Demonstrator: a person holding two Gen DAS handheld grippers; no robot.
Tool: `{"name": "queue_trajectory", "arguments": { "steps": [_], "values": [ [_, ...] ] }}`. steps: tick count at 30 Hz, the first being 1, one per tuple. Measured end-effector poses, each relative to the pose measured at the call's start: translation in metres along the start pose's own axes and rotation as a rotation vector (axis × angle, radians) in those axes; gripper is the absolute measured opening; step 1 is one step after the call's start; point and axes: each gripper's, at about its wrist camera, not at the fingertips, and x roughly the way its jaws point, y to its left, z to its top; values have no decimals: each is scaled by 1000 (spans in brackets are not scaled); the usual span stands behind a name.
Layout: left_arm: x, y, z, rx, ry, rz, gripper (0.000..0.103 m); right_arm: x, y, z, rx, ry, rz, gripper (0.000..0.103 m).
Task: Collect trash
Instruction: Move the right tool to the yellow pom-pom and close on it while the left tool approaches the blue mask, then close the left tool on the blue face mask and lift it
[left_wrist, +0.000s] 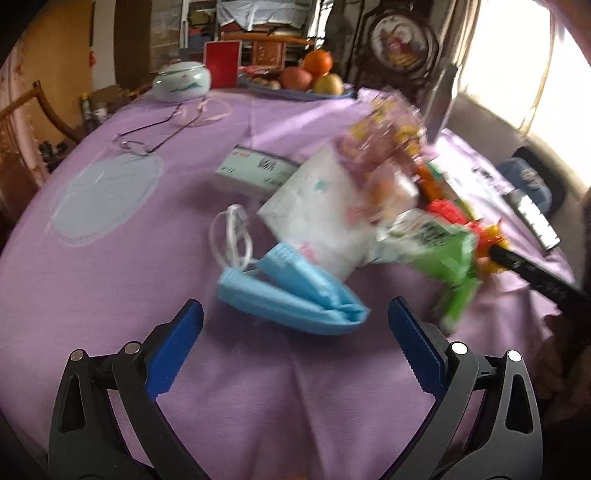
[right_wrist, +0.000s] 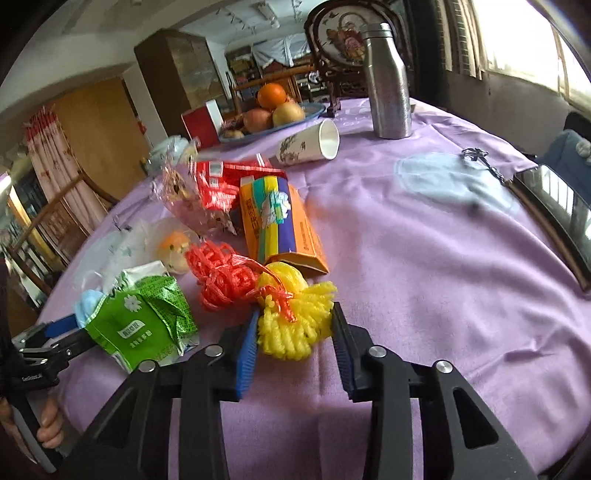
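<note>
Trash lies in a pile on the purple tablecloth. In the left wrist view a blue face mask lies just ahead of my left gripper, which is open and empty. Behind it are a white plastic bag and a green wrapper. In the right wrist view my right gripper has its jaws around a yellow foam net, touching it on both sides. A red net, an orange box, the green wrapper and a tipped paper cup lie beyond.
A steel bottle, a fruit plate and a framed picture stand at the back. Glasses, a white jar and a small box lie on the left. A phone and keys lie on the right.
</note>
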Motion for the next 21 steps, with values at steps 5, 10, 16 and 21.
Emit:
{"name": "queue_trajectory", "arguments": {
  "steps": [5,10,16,21],
  "values": [
    [9,3,13,-42,13,-11,96,-16,-4,-6,16,-38,29,34],
    [20,14,16,-127,42,19,83,-25,-10,-12,20,-43,26,34],
    [13,18,8,-103,30,48,73,-29,-15,-17,22,-43,28,34],
    [13,13,3,-46,34,78,77,-31,-13,-21,23,-51,33,34]
  ]
}}
